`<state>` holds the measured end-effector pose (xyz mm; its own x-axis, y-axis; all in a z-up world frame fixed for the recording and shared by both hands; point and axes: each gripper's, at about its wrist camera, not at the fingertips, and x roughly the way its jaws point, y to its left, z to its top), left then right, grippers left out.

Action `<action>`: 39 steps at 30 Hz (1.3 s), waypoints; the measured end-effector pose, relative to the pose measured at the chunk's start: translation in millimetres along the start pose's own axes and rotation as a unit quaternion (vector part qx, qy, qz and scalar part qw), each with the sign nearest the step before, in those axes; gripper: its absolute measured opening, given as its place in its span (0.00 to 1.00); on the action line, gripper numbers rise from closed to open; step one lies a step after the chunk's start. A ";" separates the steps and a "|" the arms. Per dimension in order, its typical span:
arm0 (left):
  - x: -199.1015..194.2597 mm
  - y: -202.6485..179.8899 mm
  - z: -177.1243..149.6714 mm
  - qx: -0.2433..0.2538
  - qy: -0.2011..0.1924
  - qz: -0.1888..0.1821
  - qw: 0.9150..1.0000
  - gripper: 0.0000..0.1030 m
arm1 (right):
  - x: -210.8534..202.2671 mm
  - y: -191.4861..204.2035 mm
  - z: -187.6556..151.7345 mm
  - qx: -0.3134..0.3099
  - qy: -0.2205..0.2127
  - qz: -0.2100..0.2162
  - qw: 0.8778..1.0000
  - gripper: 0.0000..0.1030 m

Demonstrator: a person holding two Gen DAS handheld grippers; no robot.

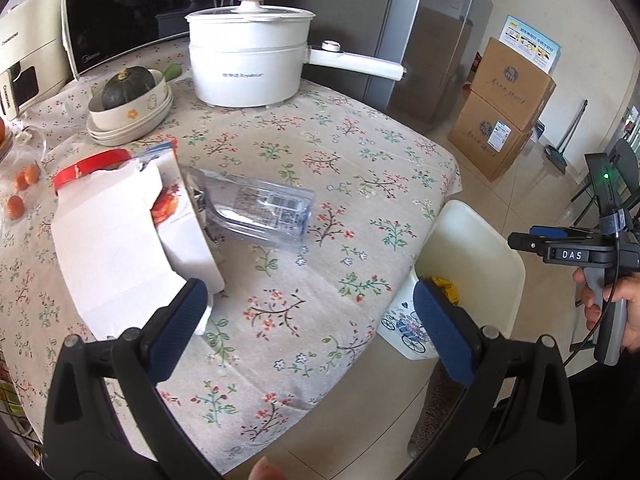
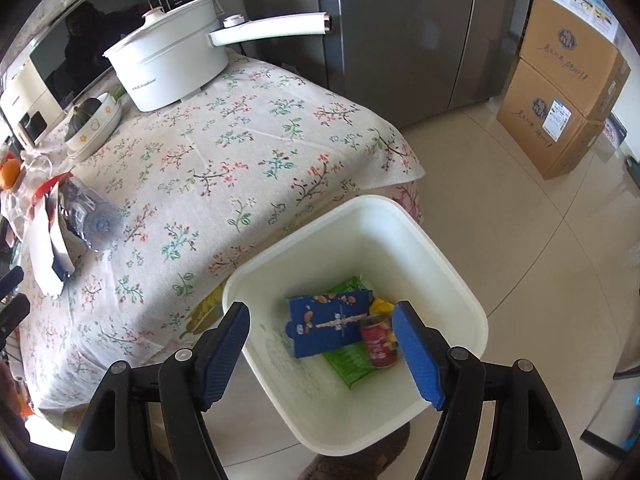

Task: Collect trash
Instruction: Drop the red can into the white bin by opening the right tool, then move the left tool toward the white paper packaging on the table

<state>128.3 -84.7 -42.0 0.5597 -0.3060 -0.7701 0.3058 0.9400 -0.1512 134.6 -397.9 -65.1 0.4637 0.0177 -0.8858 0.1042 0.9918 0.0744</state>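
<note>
Claws first, from the left wrist view: the left claw (image 1: pixel 308 312) stands spread to its widest and holds nothing, its left pad just beside or touching the torn white carton (image 1: pixel 120 240) that lies on the tabletop (image 1: pixel 360 184); which, I cannot tell. A clear plastic bottle (image 1: pixel 260 212) lies on its side against that carton, with open floral cloth in front of it out to the tabletop's rounded near edge. Beyond that edge the white bin (image 1: pixel 492 240) stands on the floor, and the right claw (image 1: pixel 516 242) shows side-on above it, held by a hand (image 1: pixel 612 312). From the right wrist view, the right claw (image 2: pixel 320 336) hangs open and empty over the white bin (image 2: pixel 360 216), pads well apart. In the bin lie a blue snack carton (image 2: pixel 324 324), a green packet (image 2: pixel 352 364), a red can (image 2: pixel 378 340) and a yellow scrap (image 2: pixel 382 304). The bin sits just beside the tabletop's (image 2: pixel 240 152) corner, with bare tiled floor (image 2: pixel 540 260) to its right.
</note>
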 end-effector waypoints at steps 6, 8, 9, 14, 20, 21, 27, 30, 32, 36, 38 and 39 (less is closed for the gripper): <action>-9.8 43.6 1.3 -0.033 -0.010 0.032 0.999 0.99 | -6.7 32.0 15.0 -0.017 -0.023 0.013 0.999 0.74; -10.1 59.2 -0.2 -0.044 -0.008 0.045 0.998 0.99 | -7.8 43.5 19.2 -0.027 -0.029 0.015 0.999 0.74; -9.7 67.3 -1.0 -0.049 -0.007 0.050 0.997 0.99 | -7.8 49.7 21.1 -0.032 -0.031 0.015 0.999 0.74; 5.9 104.1 -8.5 -0.081 0.023 0.074 0.994 0.99 | -7.3 76.8 29.6 -0.053 -0.037 0.028 0.998 0.75; 16.3 136.6 -15.4 -0.117 0.042 0.107 0.986 0.99 | -7.7 98.1 38.0 -0.056 -0.039 0.049 0.996 0.75; 16.4 143.5 -15.8 -0.126 0.044 0.105 0.985 0.99 | -6.9 100.7 39.6 -0.057 -0.039 0.050 0.996 0.75; 20.2 170.1 -23.6 -0.167 0.049 0.078 0.982 0.91 | -0.2 115.8 45.5 -0.058 -0.034 0.057 0.996 0.75; 24.2 176.3 -30.2 -0.179 0.055 0.064 0.980 0.85 | 3.3 124.3 47.6 -0.061 -0.030 0.060 0.996 0.75; 25.9 182.0 -34.6 -0.188 0.055 0.052 0.979 0.80 | 5.0 129.8 48.2 -0.063 -0.029 0.062 0.996 0.75; 27.3 194.4 -40.3 -0.210 0.045 0.022 0.977 0.75 | 7.9 138.0 47.9 -0.070 -0.026 0.063 0.995 0.75; 28.4 197.1 -42.8 -0.217 0.043 0.004 0.975 0.73 | 9.4 140.5 47.6 -0.072 -0.024 0.063 0.995 0.75; 28.4 196.7 -43.2 -0.216 0.043 -0.002 0.975 0.71 | 10.2 141.5 47.9 -0.073 -0.023 0.062 0.995 0.75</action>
<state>171.1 98.1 -120.4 0.4862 -0.3126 -0.8160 -0.0567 0.9206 -0.3865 196.2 -263.4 -41.6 0.5060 0.1381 -0.8514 -0.0832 0.9903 0.1112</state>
